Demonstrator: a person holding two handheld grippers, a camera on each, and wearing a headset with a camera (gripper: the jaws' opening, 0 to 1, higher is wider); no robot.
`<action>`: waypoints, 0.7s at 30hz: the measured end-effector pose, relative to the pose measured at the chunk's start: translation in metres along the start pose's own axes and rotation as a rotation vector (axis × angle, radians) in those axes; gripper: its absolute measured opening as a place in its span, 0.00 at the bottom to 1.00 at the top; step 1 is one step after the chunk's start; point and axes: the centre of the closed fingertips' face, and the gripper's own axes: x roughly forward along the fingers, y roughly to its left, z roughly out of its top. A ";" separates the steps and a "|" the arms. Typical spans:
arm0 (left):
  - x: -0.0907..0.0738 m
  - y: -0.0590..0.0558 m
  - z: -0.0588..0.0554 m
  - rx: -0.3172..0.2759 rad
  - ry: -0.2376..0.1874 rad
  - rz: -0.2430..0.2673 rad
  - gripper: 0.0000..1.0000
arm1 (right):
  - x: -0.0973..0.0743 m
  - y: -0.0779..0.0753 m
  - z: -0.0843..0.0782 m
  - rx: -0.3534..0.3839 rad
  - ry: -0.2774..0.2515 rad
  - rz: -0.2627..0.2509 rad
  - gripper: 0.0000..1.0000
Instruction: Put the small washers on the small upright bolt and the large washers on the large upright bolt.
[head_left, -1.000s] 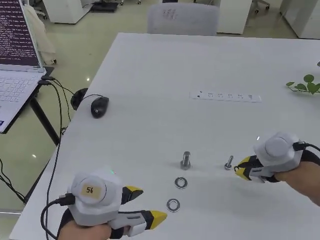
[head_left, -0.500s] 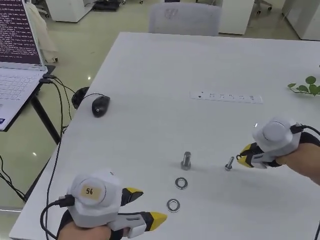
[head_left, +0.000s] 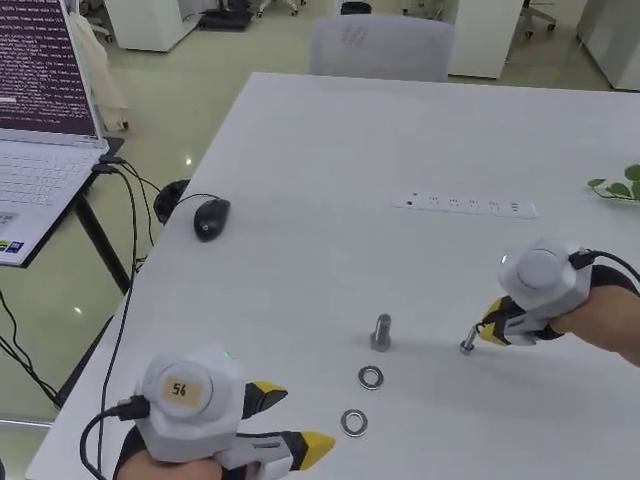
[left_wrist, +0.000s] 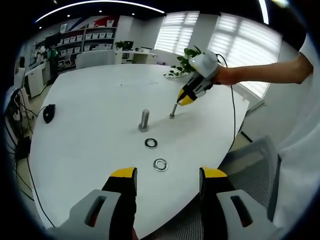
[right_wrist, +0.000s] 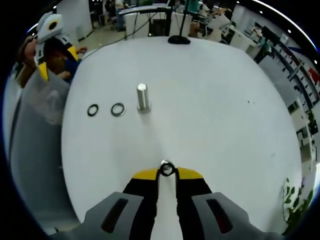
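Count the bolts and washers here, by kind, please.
Bolts: 2, the large bolt and the small bolt.
Washers flat on the table: 2, the nearer washer and the farther washer.
Small ring, seemingly a washer, in the right gripper: 1.
Total: 5.

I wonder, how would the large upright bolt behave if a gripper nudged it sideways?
The large upright bolt stands on its head, taller than that base is wide, so a nudge would probably tip it. It looks like solid metal: likely stiff and heavy for its size. Fallen, it might roll on the smooth table.
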 end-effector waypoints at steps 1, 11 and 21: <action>0.000 0.000 0.000 0.001 0.000 0.000 0.49 | 0.000 -0.002 0.000 -0.007 0.003 -0.001 0.13; 0.001 -0.003 0.001 -0.002 -0.002 -0.004 0.49 | 0.004 -0.007 0.000 -0.062 0.051 0.053 0.13; -0.001 0.000 -0.003 -0.014 0.001 0.007 0.49 | 0.007 -0.005 0.000 -0.078 0.069 0.073 0.13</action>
